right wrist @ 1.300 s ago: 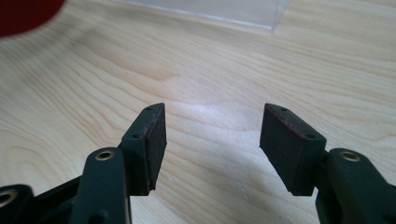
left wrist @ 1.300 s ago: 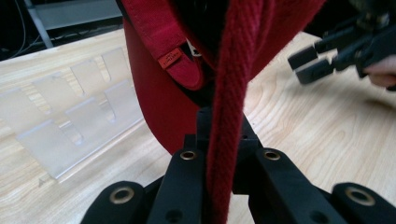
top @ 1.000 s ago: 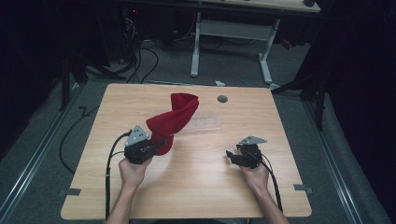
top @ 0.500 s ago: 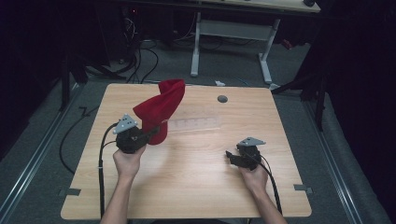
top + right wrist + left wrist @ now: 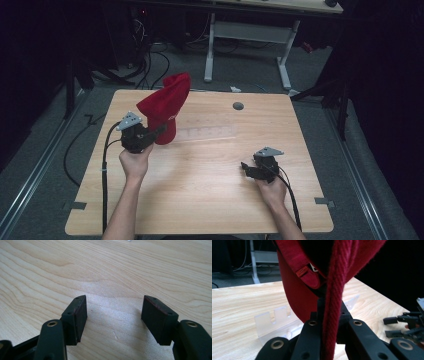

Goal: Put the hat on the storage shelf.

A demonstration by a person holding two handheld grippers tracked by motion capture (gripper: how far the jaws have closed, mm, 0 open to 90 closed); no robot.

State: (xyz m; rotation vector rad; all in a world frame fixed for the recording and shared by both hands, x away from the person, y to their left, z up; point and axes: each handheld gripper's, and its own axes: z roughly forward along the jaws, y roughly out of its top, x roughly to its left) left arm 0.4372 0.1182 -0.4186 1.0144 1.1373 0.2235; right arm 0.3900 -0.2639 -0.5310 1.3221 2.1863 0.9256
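Between my left gripper [image 5: 161, 131] and my right gripper [image 5: 245, 167] the pale wooden table [image 5: 210, 200] lay bare, so either could cross there. Just beyond the left gripper, the raised red knitted cap [image 5: 165, 107] blocked the way, with a clear plastic slotted rack [image 5: 207, 133] low beside it. My right gripper's jaws had just been opening, nothing between them.

A lab: bare wooden table [image 5: 200, 200]; cables [image 5: 150, 60] across the grey floor; dark surroundings.

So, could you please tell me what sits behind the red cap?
Behind the red cap a clear slotted rack lies on the table; the cap hides its middle.
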